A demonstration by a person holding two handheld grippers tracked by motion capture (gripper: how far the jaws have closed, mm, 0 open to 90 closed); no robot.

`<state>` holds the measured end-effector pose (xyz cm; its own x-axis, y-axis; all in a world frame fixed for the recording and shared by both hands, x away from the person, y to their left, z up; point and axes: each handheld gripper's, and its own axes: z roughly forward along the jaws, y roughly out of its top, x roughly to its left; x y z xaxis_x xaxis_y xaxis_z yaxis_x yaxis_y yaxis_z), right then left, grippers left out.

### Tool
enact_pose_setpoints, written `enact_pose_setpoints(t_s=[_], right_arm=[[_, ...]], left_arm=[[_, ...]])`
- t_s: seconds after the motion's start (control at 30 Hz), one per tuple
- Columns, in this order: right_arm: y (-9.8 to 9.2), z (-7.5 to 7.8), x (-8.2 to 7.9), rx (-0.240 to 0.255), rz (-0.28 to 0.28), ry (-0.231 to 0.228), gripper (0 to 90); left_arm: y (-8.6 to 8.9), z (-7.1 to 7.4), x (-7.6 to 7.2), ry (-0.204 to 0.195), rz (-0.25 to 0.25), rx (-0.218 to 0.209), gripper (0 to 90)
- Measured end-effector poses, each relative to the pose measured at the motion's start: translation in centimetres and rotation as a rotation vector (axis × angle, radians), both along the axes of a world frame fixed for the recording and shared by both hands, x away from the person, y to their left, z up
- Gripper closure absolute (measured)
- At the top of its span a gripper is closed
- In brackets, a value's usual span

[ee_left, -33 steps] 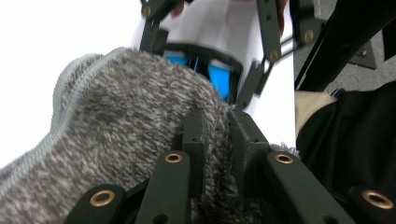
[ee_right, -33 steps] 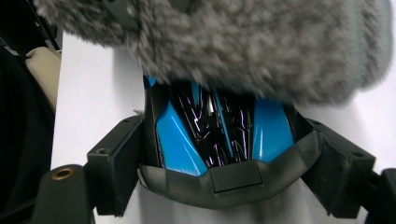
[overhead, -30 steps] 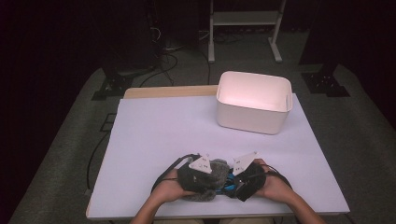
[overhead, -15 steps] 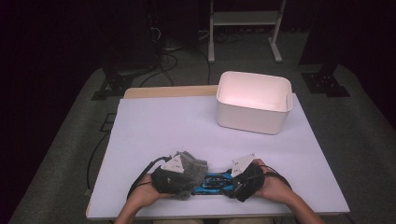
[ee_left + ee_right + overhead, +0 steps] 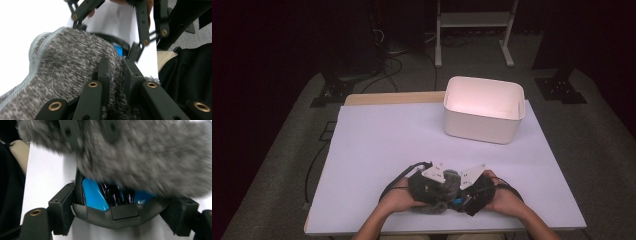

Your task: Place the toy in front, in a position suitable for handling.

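Observation:
Near the table's front edge a person's two hands hold both grippers close together. My left gripper (image 5: 439,186) (image 5: 116,65) is shut on a fuzzy grey knitted cloth (image 5: 448,181) (image 5: 70,65), its pads pinching a fold. My right gripper (image 5: 466,194) (image 5: 122,207) is shut on a blue and black object (image 5: 93,193) with a dark grey rim. The grey cloth (image 5: 150,155) hangs over the top of that object and hides most of it. A sliver of the blue object (image 5: 119,50) shows past the cloth in the left gripper view.
A white rectangular bin (image 5: 482,120) stands empty at the back right of the pale table top (image 5: 387,140). A wooden strip (image 5: 392,97) runs along the table's far edge. Cables and a metal stand (image 5: 472,30) lie on the dark floor behind.
Half a second ago my left gripper was out to the left with the cloth, and the blue object lay bare. Now it is back against the right gripper, cloth over the object.

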<state>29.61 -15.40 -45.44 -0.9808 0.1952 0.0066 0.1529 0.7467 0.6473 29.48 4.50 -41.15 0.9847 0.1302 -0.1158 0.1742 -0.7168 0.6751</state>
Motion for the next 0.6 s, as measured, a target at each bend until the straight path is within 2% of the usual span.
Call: enact_pose_setpoints(t_s=[0.1, 0.23, 0.37, 0.4, 0.43, 0.47, 0.5, 0.53, 0.57, 0.6], right_arm=[[0.0, 0.0, 0.0, 0.001, 0.001, -0.001, 21.3], [0.0, 0.0, 0.0, 0.003, -0.001, 0.000, 21.3], [-0.1, 0.0, 0.0, 0.004, 0.000, -0.003, 21.3], [-0.1, 0.0, 0.0, 0.003, -0.001, -0.002, 21.3], [-0.1, -0.1, 0.0, 0.005, -0.001, -0.004, 21.3], [-0.1, -0.1, 0.0, 0.005, -0.002, -0.003, 21.3], [-0.1, -0.1, 0.0, 0.005, -0.002, -0.003, 21.3], [-0.1, -0.1, 0.0, 0.005, -0.002, -0.003, 21.3], [-0.1, -0.1, 0.0, 0.005, -0.001, -0.003, 21.3], [-0.1, -0.1, 0.0, 0.004, -0.001, -0.003, 21.2]], left_arm=[[-1.3, -0.1, 0.3, -0.002, -0.024, 0.013, 77.7], [-0.7, 0.2, 0.3, -0.005, -0.014, 0.029, 77.7], [1.4, 0.3, 0.2, -0.003, 0.026, 0.016, 77.7], [1.4, 0.3, 0.2, -0.003, 0.026, 0.016, 77.7], [3.0, 0.1, 0.0, -0.004, 0.060, 0.011, 77.7], [3.0, 0.1, 0.0, -0.004, 0.060, 0.011, 77.7], [4.6, -0.2, -0.1, -0.003, 0.101, 0.022, 77.6], [4.6, -0.2, -0.1, -0.003, 0.101, 0.022, 77.6], [6.2, -0.7, -0.2, 0.016, 0.133, 0.010, 77.6], [6.7, -1.0, -0.2, 0.028, 0.144, 0.000, 77.6]])
